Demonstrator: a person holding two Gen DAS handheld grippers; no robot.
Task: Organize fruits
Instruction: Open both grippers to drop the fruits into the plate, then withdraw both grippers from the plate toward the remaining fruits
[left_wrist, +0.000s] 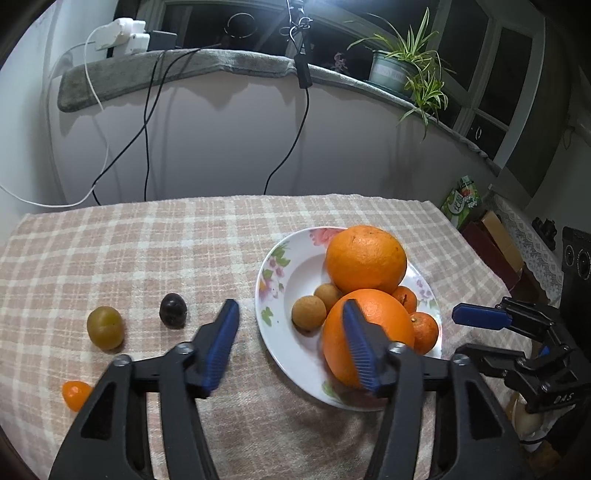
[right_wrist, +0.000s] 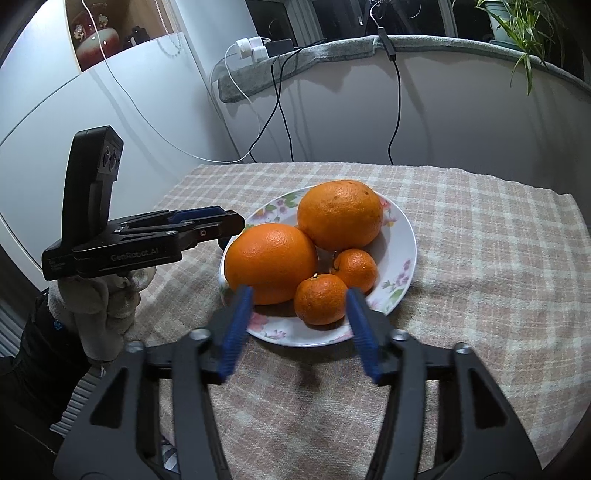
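Both tongs gape wide and hold nothing: left tongs (left_wrist: 291, 347) lower centre, right tongs (right_wrist: 301, 328) framing a mandarin (right_wrist: 320, 299). The floral plate (left_wrist: 295, 273) gathers 2 oranges; a green plum (left_wrist: 105, 327), dark plum (left_wrist: 173, 309) and kumquat (left_wrist: 75, 394) wait lower left on the surface (left_wrist: 147, 251), presumably next.

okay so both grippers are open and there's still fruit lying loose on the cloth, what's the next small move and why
Probably swing the left gripper left and down toward the dark plum, the loose fruit nearest its open jaws. The plate already holds two big oranges, two tangerines and two brown fruits, while the plum, the green plum and a small orange fruit lie on the tablecloth. The right gripper is empty near the plate.
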